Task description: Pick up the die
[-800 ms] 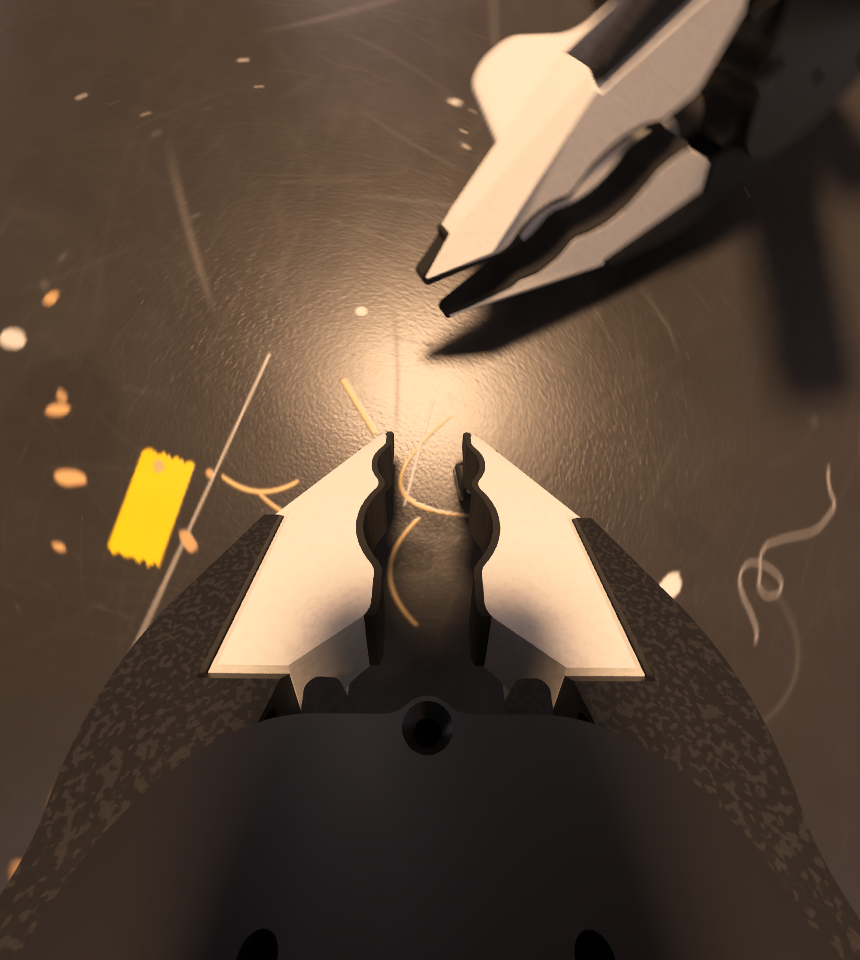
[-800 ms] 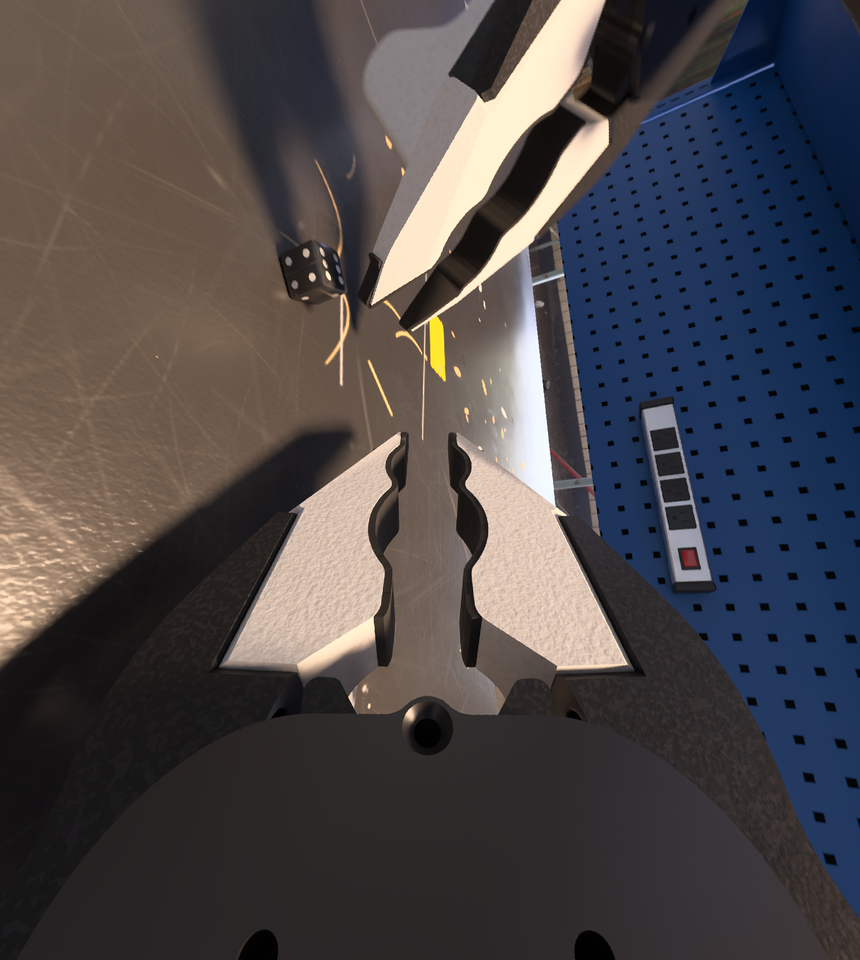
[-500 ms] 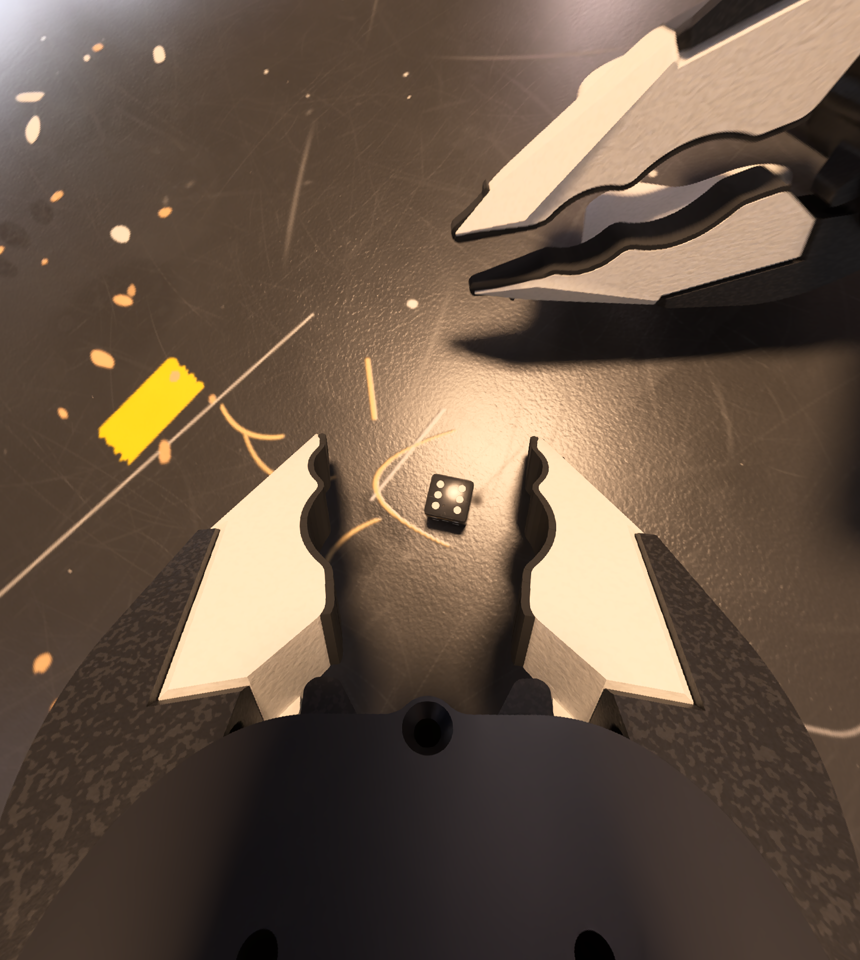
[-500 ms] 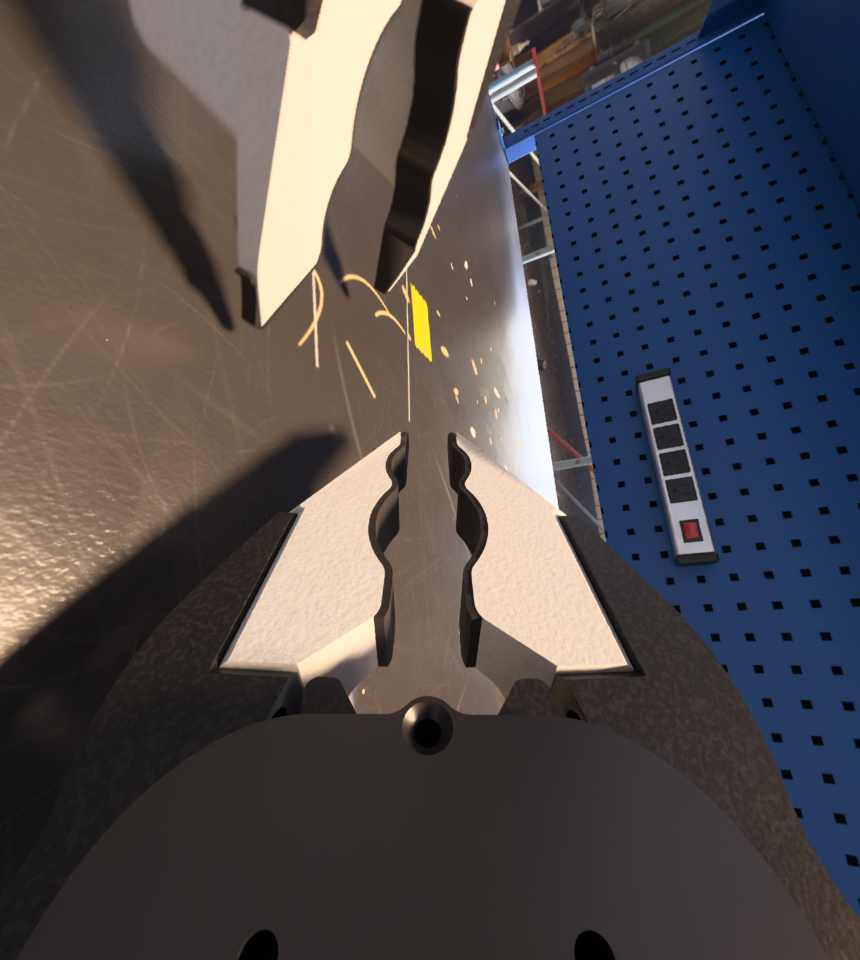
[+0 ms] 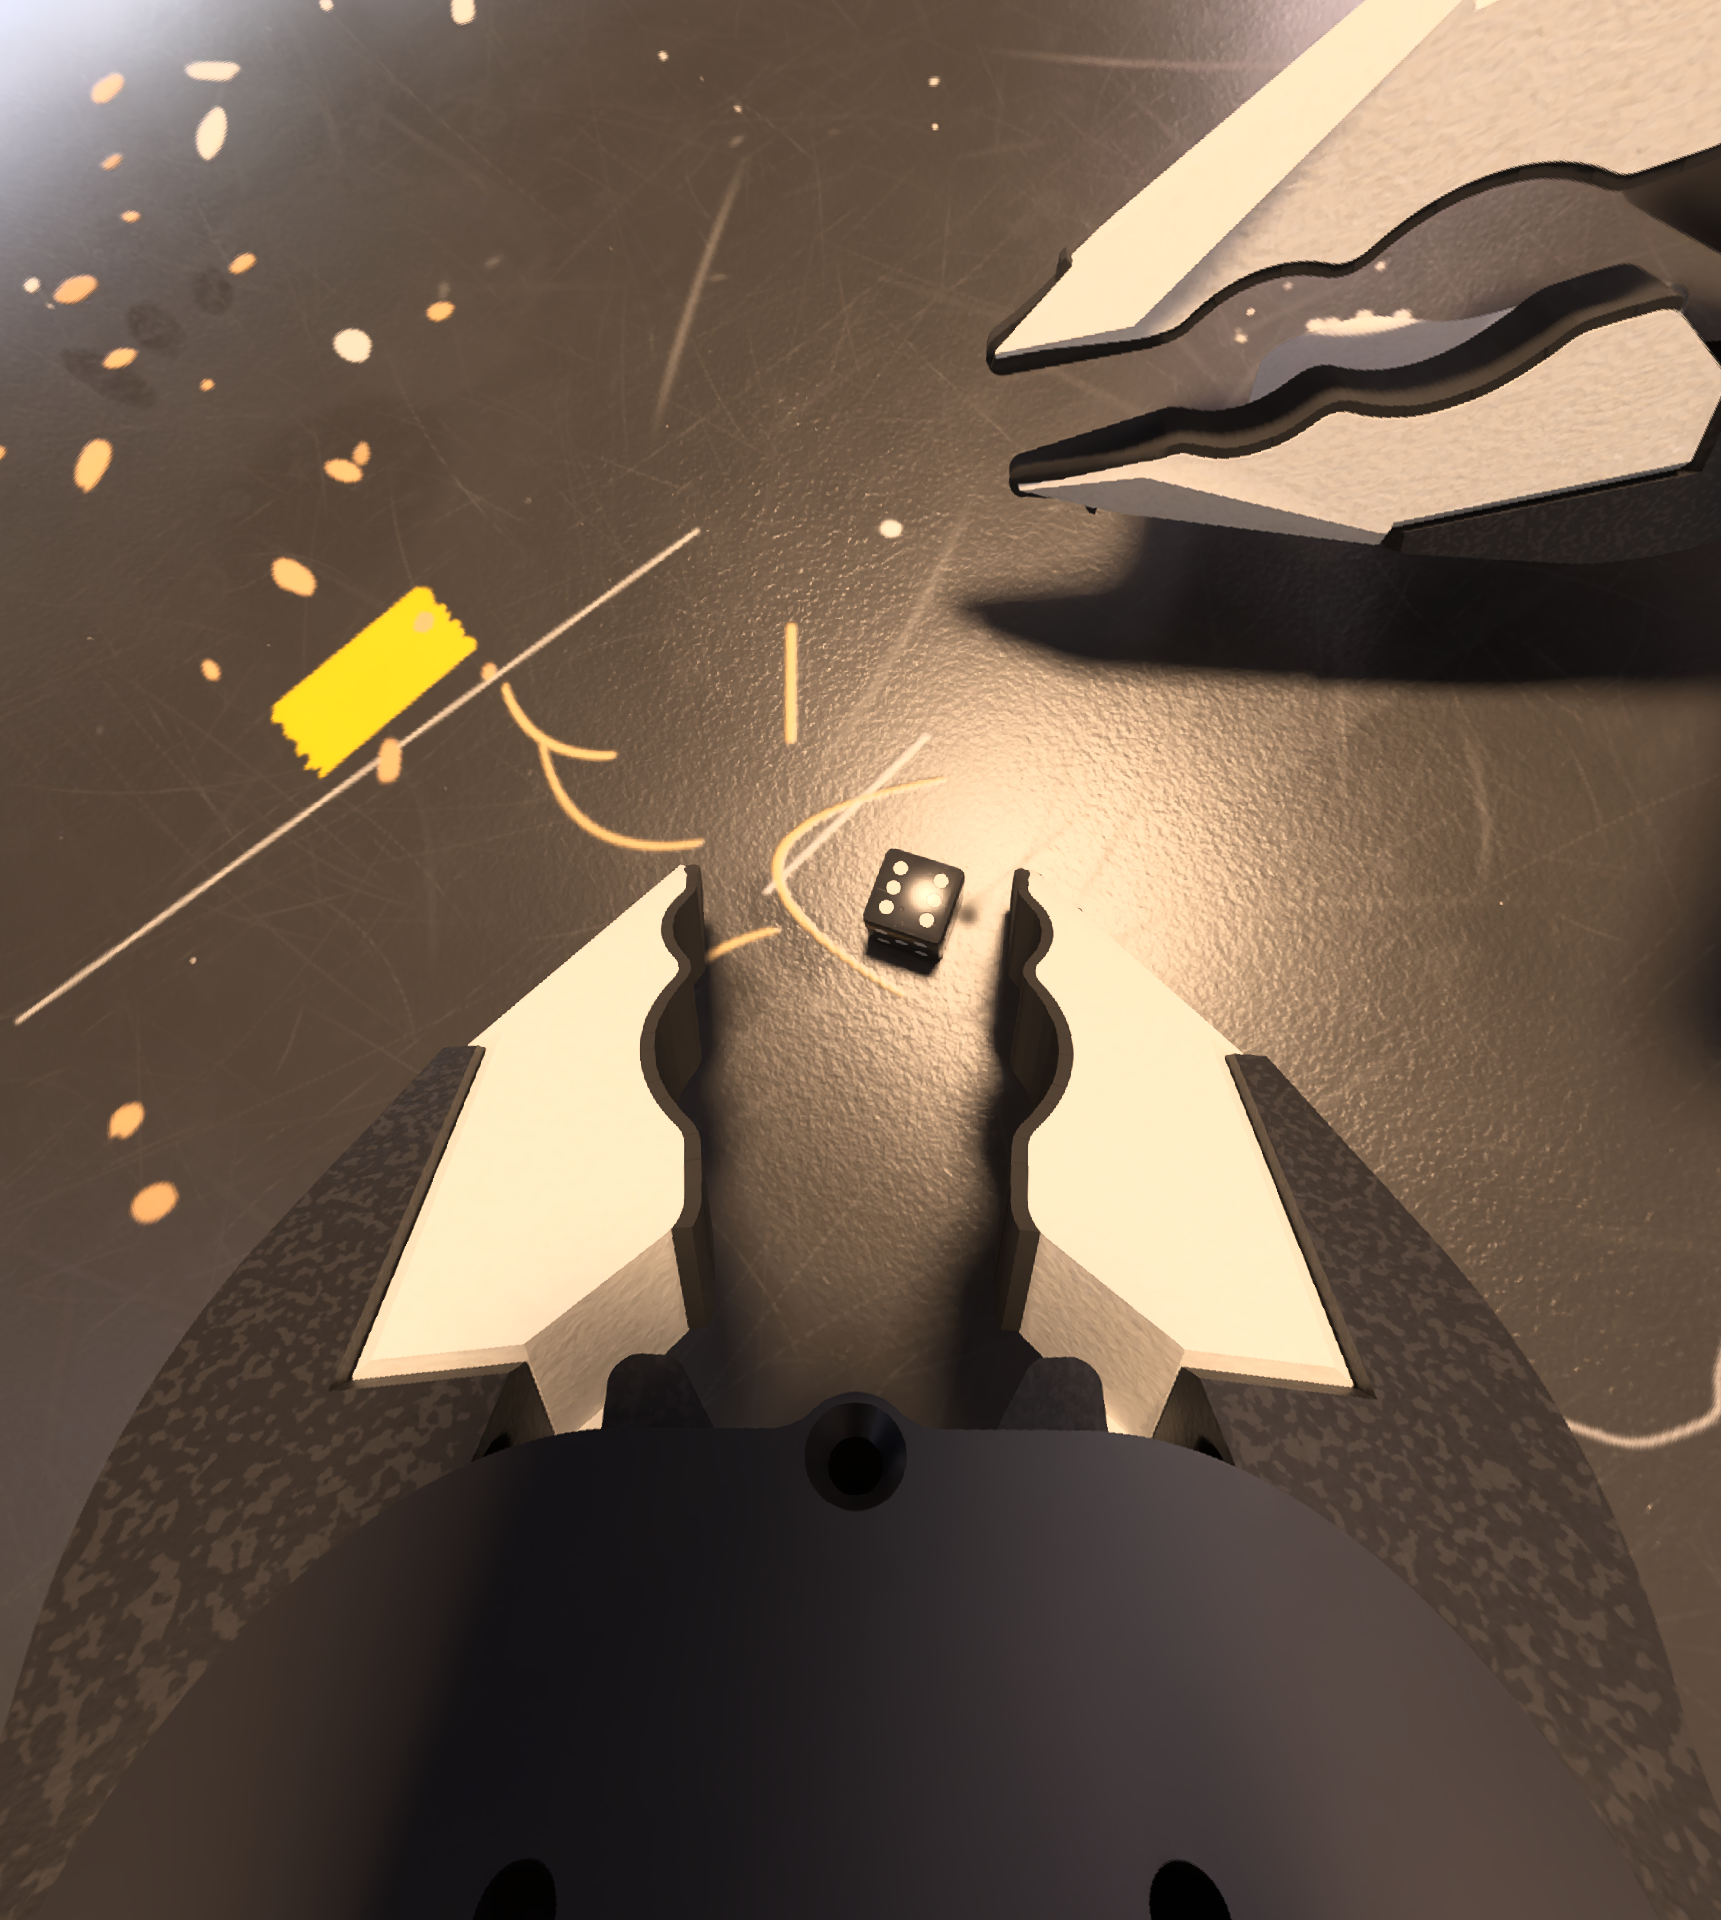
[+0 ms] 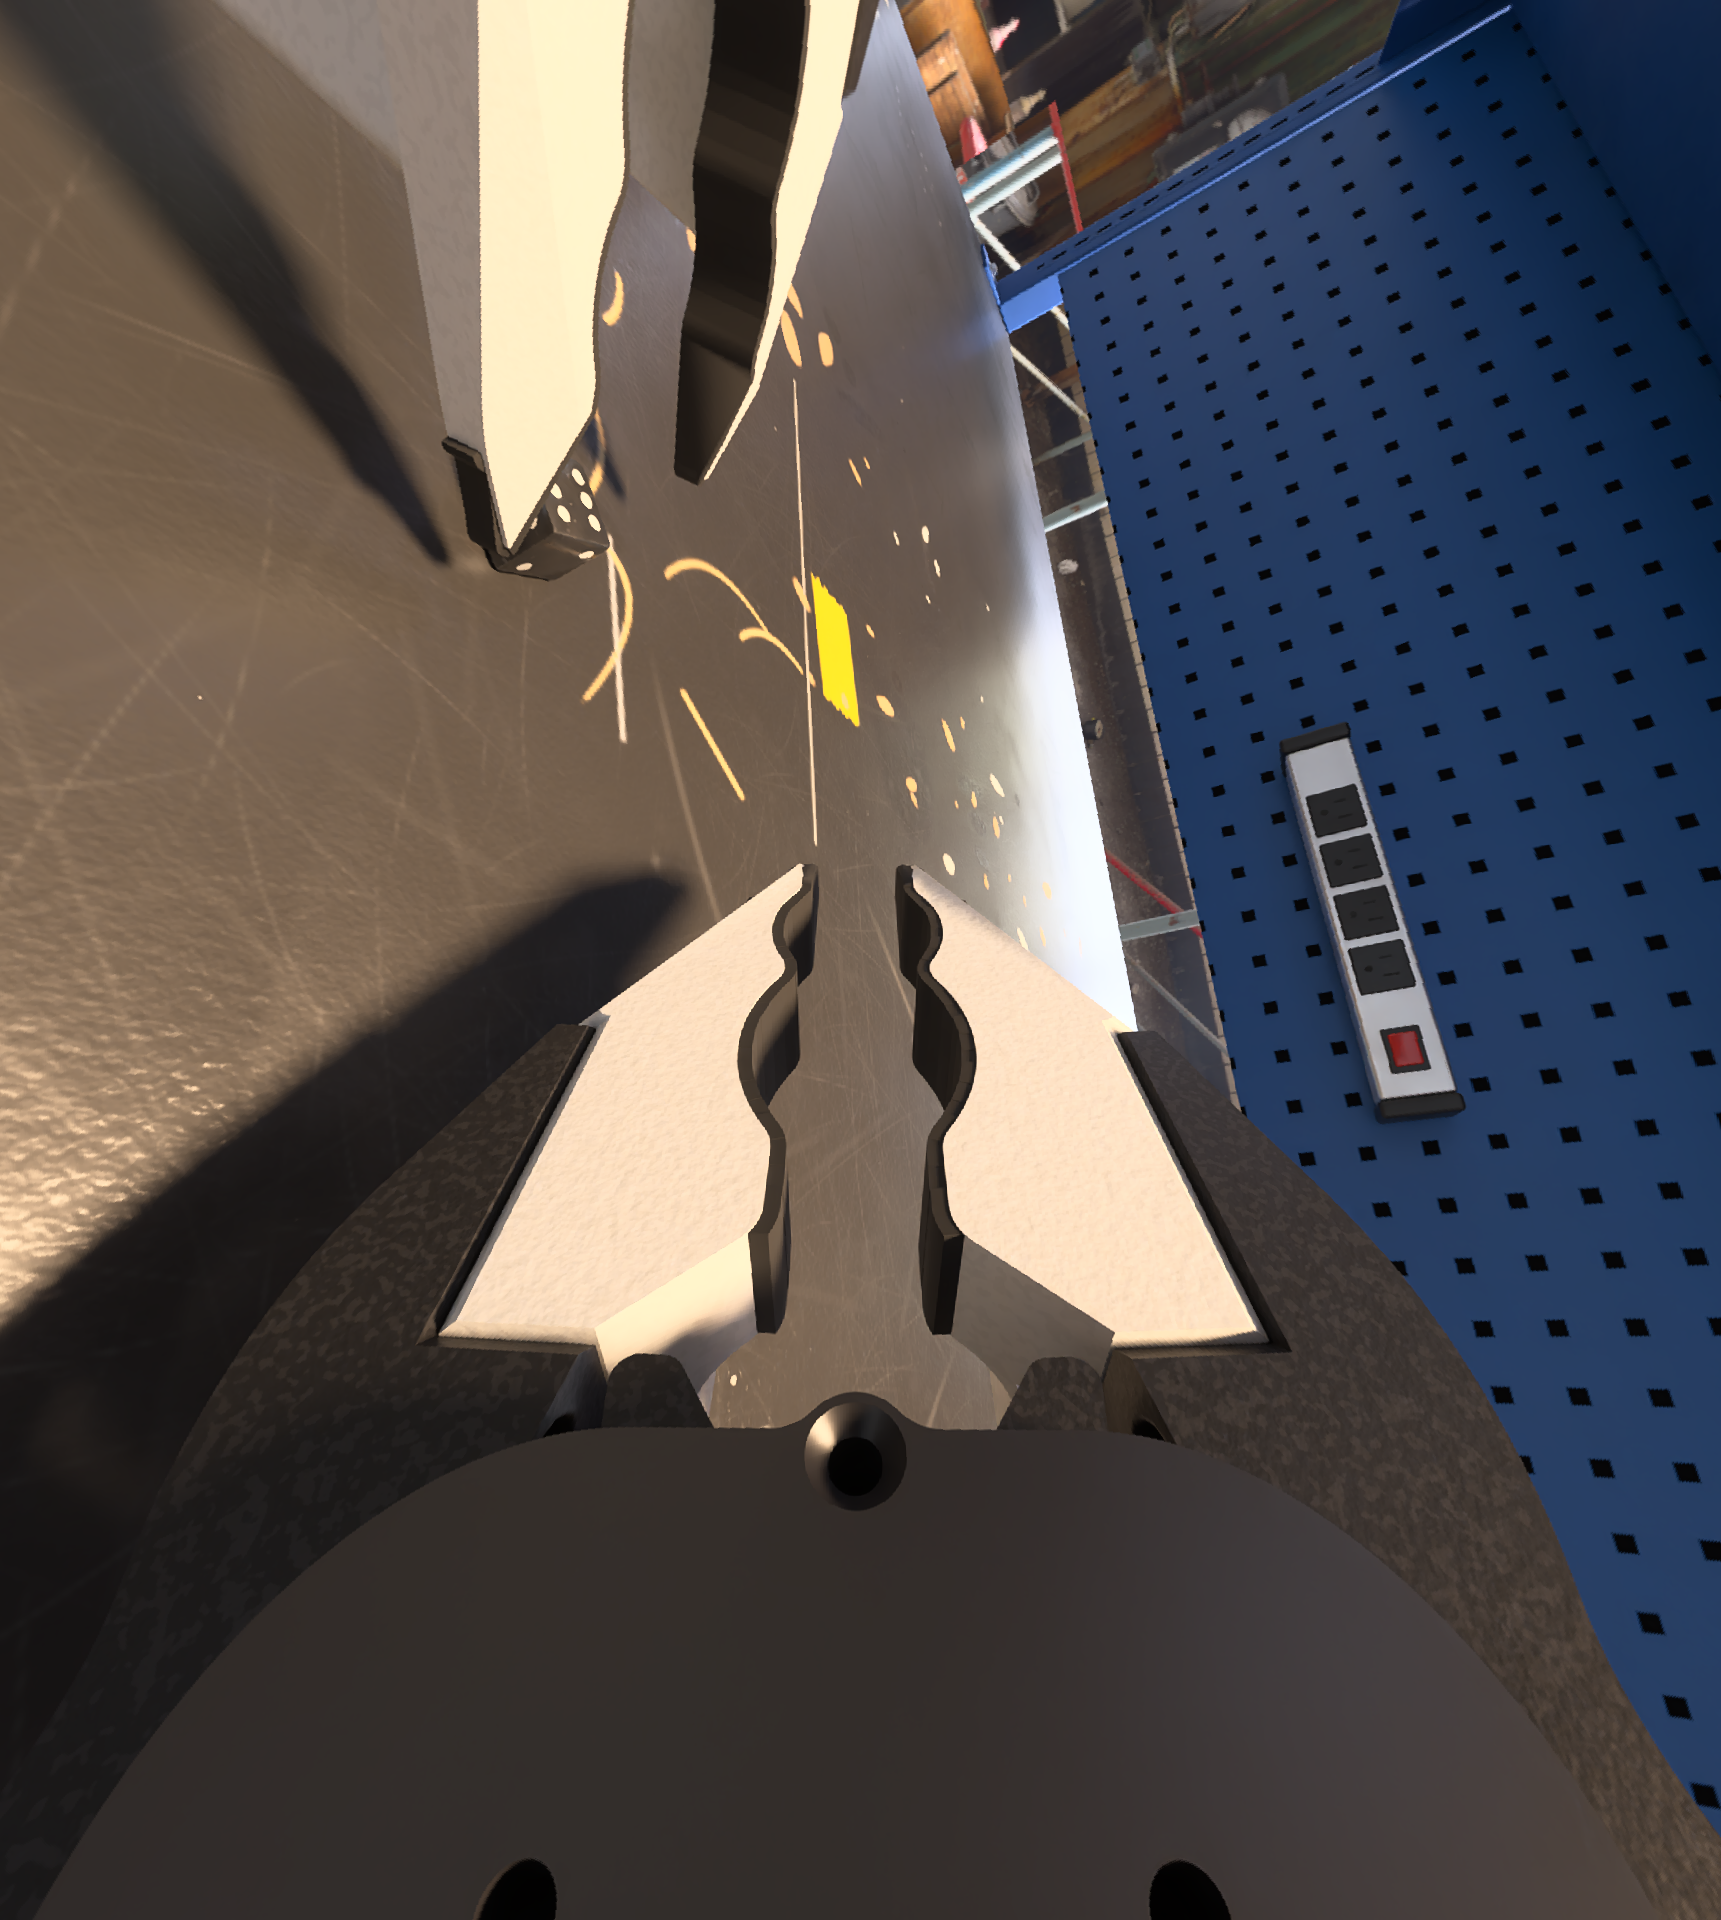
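Note:
A small black die with white pips (image 5: 913, 909) lies on the dark scratched table (image 5: 1251, 1039). My left gripper (image 5: 851, 883) is open, low over the table. The die sits between its fingertips, closer to the right finger, and touches neither that I can see. In the right wrist view the die (image 6: 568, 516) is partly hidden behind one finger of the left gripper (image 6: 596, 504). My right gripper (image 6: 854, 878) is empty, its jaws only narrowly apart. It hovers off to the right of the die, and also shows in the left wrist view (image 5: 1003, 421).
A yellow strip of tape (image 5: 373, 681) lies left of the die among several pale shavings and flecks. A blue pegboard wall (image 6: 1458, 520) with a power strip (image 6: 1365, 925) stands beyond the table's edge.
My left gripper opened from a narrow gap and swung over the die. Since then it has come lower, with its jaws slightly closer around the die. The right gripper has hardly moved.

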`<state>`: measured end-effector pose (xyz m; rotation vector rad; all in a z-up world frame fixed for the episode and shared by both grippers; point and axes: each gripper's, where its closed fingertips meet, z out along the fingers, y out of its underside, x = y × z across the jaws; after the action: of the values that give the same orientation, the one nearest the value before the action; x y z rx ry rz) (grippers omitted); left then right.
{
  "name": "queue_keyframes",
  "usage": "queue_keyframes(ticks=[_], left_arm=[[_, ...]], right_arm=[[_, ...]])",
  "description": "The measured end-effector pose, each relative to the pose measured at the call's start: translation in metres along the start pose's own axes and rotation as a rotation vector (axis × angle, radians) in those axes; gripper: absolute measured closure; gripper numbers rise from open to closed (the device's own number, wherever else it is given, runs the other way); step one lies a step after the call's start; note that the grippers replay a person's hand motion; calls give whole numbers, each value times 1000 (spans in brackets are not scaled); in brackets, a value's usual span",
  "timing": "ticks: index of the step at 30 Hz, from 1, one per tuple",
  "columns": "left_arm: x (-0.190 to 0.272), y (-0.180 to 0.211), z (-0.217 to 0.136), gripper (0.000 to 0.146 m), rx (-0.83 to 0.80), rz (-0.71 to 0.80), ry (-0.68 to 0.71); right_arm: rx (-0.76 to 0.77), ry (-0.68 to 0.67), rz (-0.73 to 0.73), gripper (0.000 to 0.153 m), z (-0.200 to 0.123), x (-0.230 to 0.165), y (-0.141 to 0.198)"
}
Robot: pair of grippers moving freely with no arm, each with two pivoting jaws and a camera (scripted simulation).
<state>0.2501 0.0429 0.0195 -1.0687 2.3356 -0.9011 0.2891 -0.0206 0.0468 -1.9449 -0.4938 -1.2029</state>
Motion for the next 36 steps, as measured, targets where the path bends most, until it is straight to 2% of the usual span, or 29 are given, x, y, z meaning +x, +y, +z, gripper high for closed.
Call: queue_keyframes(ticks=[8,13,18,21,26,28,32,36], left_arm=[[-4,13,-2,82,3,-37,-48],[-18,11,-9,97,38,-22,-130],[2,3,-10,102,106,-2,-1],[9,4,-8,105,104,119,37],[20,6,-9,106,131,358,225],[14,7,-7,105,118,414,248],[6,4,1,110,48,332,300],[6,3,2,115,5,239,277]], right_arm=[[8,-1,14,138,-1,0,-1],[7,-1,14,138,-1,0,-1],[9,-3,9,138,-1,0,-2],[47,-47,-1,138,-4,-6,-6],[104,-139,2,138,-9,-15,-14],[101,-171,-5,138,-10,-19,-14],[87,-173,-37,138,-10,-21,-12],[82,-165,-48,138,-10,-20,-11]])
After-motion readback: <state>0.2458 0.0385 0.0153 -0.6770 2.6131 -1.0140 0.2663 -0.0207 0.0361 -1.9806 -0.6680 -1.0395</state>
